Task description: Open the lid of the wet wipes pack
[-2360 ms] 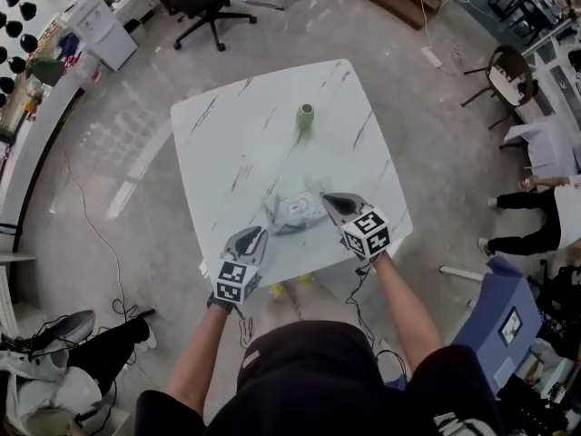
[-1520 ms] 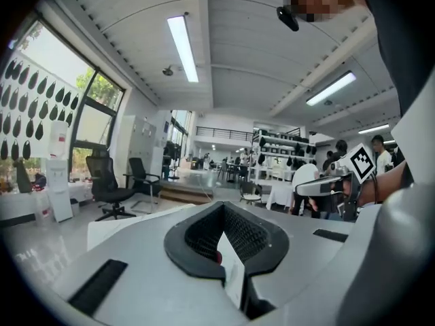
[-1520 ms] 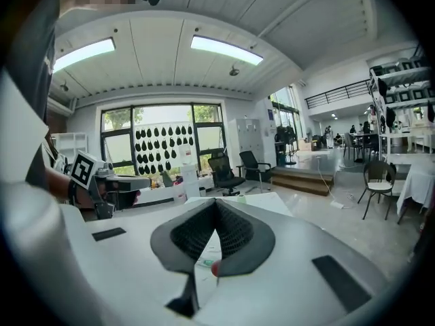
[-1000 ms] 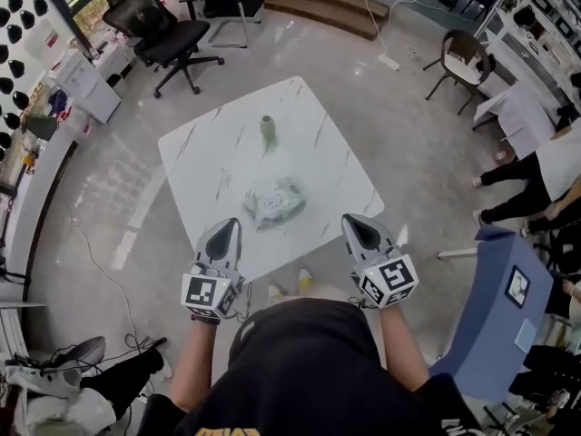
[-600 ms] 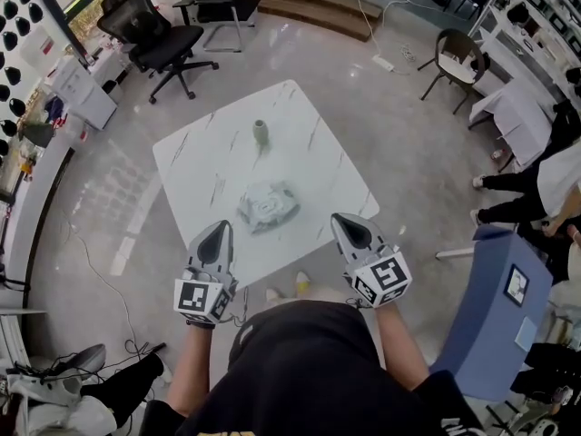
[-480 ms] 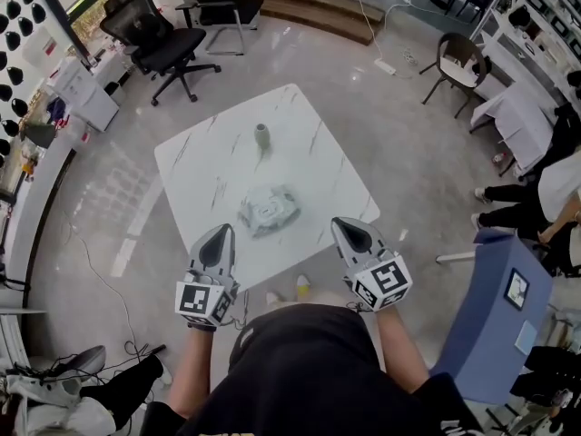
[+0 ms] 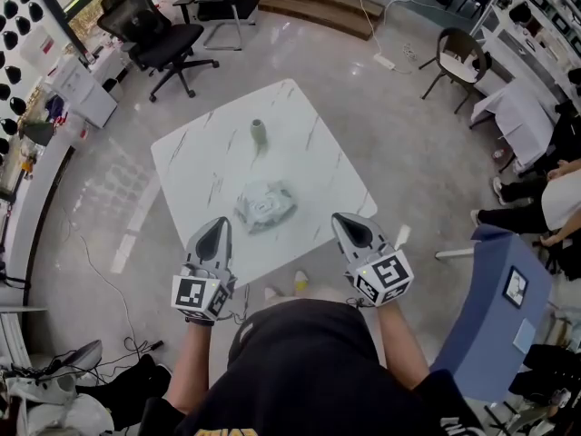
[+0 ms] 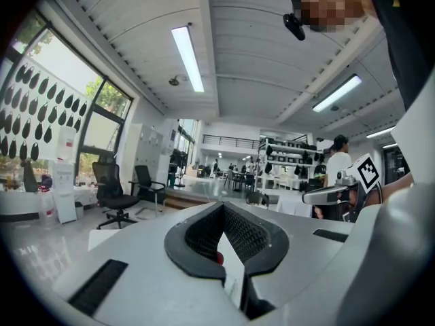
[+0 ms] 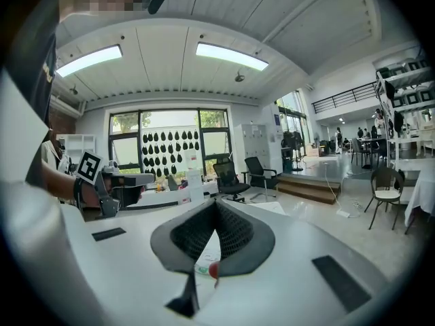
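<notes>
The wet wipes pack (image 7: pixel 265 205), pale grey-green with a white lid patch on top, lies flat near the middle of the white marble table (image 7: pixel 204 157). It is too small to tell how its lid stands. My left gripper (image 7: pixel 221 222) is shut and empty, hanging over the table's near edge, apart from the pack. On the other side my right gripper (image 7: pixel 339 218) is also shut with nothing in it, level with the left. In the left gripper view the left gripper (image 8: pixel 222 205) points out into the room. The right gripper (image 9: pixel 216 203) likewise points over the table.
A small green vase (image 7: pixel 258 133) stands on the table's far side. Black office chairs (image 7: pixel 154 33) stand beyond the table. A blue board (image 7: pixel 495 312) is close on the right, with people (image 7: pixel 545 193) further right. Cables lie on the floor at left.
Both grippers have drawn back from the pack to the table's near edge; the right one was over the pack before. Over the last second they have barely moved.
</notes>
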Tool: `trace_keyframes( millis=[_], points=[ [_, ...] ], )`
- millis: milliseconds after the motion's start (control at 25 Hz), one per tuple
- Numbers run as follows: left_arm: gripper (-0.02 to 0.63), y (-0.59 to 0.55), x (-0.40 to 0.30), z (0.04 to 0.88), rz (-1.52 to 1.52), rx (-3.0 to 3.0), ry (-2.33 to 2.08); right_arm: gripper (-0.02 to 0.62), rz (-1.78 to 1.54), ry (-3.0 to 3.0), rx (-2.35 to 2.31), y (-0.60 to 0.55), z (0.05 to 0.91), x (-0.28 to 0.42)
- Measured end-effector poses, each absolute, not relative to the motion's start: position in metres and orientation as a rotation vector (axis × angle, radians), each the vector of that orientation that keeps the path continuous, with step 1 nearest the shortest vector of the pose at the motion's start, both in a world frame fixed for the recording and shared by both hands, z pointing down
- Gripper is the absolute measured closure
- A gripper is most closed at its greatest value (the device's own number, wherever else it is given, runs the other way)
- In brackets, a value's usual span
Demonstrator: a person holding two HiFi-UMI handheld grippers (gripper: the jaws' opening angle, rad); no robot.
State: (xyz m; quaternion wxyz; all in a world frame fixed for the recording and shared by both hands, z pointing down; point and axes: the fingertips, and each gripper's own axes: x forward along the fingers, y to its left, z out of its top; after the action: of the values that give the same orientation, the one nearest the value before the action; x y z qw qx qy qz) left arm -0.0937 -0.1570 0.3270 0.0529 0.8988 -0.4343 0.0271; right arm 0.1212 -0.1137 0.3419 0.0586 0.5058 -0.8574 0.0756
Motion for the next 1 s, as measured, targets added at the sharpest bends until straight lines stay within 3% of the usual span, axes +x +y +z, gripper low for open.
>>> trace_keyframes(
  millis=[1000],
  points=[
    [0.591, -0.185, -0.061, 0.343, 0.168, 2.718, -1.333, 0.594, 0.241, -2.651, 1.435, -0.149, 0.363, 0.143]
  ],
)
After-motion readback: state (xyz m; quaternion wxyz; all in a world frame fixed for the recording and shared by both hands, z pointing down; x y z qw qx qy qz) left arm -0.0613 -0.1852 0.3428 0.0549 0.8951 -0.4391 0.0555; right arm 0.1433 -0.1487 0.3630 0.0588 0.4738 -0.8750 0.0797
